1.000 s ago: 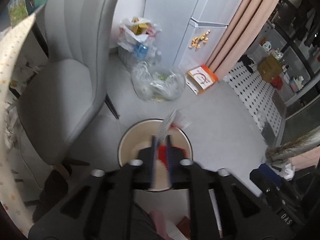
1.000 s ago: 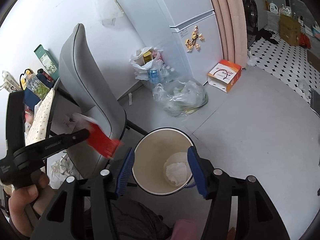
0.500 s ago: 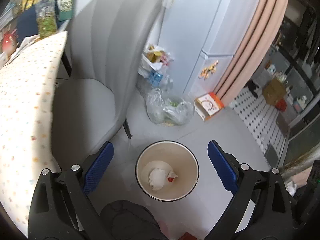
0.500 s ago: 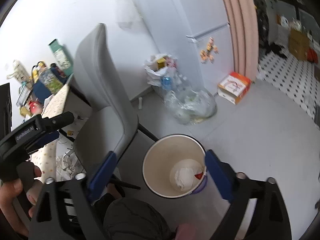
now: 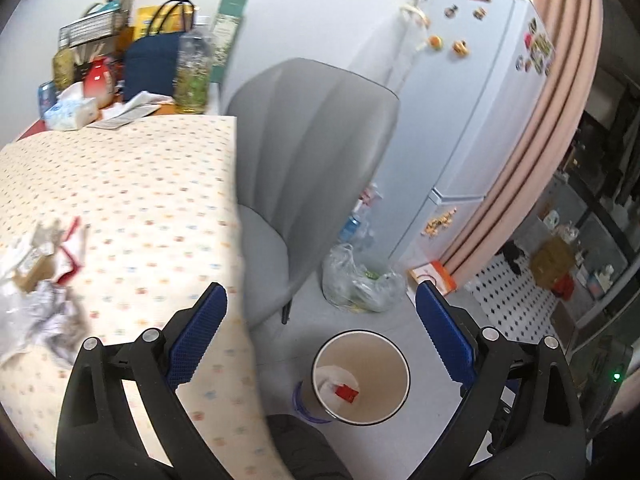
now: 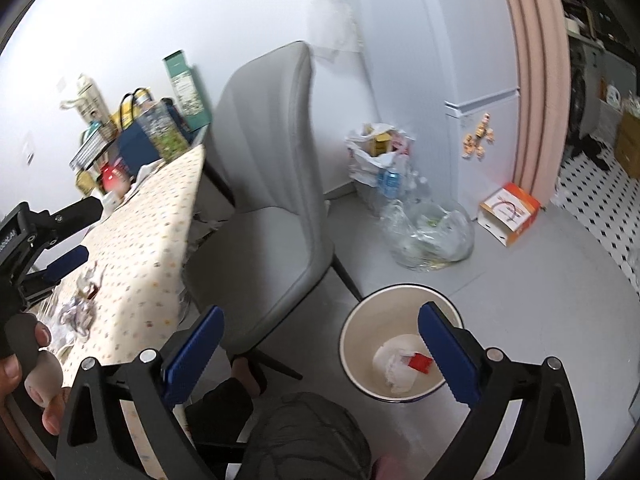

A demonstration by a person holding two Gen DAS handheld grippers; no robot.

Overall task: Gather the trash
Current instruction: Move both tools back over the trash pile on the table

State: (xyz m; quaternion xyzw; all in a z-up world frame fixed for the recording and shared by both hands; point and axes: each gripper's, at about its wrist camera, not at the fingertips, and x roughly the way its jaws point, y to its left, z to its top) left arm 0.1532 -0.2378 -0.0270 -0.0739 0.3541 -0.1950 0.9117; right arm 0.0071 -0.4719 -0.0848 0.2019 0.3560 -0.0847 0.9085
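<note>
Some trash is in already: the round cream waste bin [image 5: 394, 346] on the floor beside the grey chair [image 5: 312, 168] holds crumpled white paper [image 6: 394, 364] and a small red wrapper [image 5: 346, 393]. More crumpled paper scraps [image 5: 38, 280] wait on the dotted desk [image 5: 132, 192]. The left gripper [image 5: 320, 332] and right gripper [image 6: 320, 348] are both wide apart, holding nothing.

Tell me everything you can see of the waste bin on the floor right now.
The waste bin is a round, open-topped bucket, cream inside with a thin dark rim and a blue base band. It stands upright on the grey floor beside the grey chair, below the table edge. No lid shows. At its bottom lie crumpled white paper and a small red wrapper on top of it. Neither tool touches it.
</note>
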